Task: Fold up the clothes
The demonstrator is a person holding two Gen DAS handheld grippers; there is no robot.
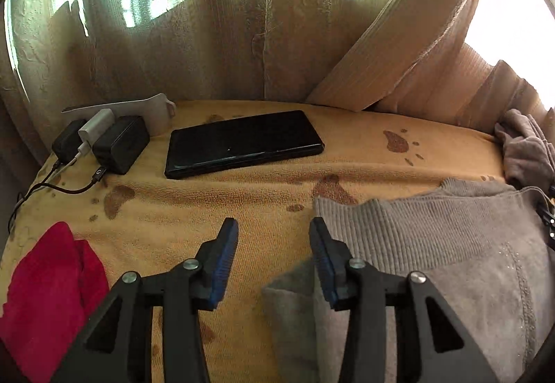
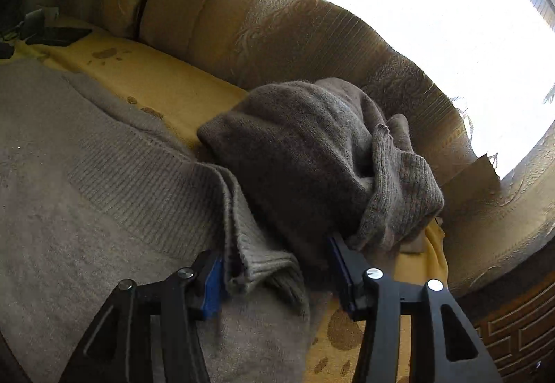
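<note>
Sweater (image 1: 433, 244) – grey knit, flat on yellow blanket (image 1: 242, 209), sleeve (image 2: 312, 154) bunched at right | left gripper (image 1: 274, 234) – spread, empty, at sweater's edge | right gripper (image 2: 277, 261) – spread around ribbed hem, not clamped | tablet (image 1: 242, 142), chargers (image 1: 104, 140) beyond | red cloth (image 1: 48, 289) left

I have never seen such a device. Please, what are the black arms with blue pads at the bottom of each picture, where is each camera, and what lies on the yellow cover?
Each picture comes from a camera on a hand-held two-finger gripper, looking forward along its fingers. The left gripper is open and holds nothing, above the yellow cover. The right gripper is open too, with a fold of the grey sweater between its fingers, not pinched. A darker grey knit garment is bunched behind. On the cover also lie a black tablet, chargers and a red cloth.
</note>
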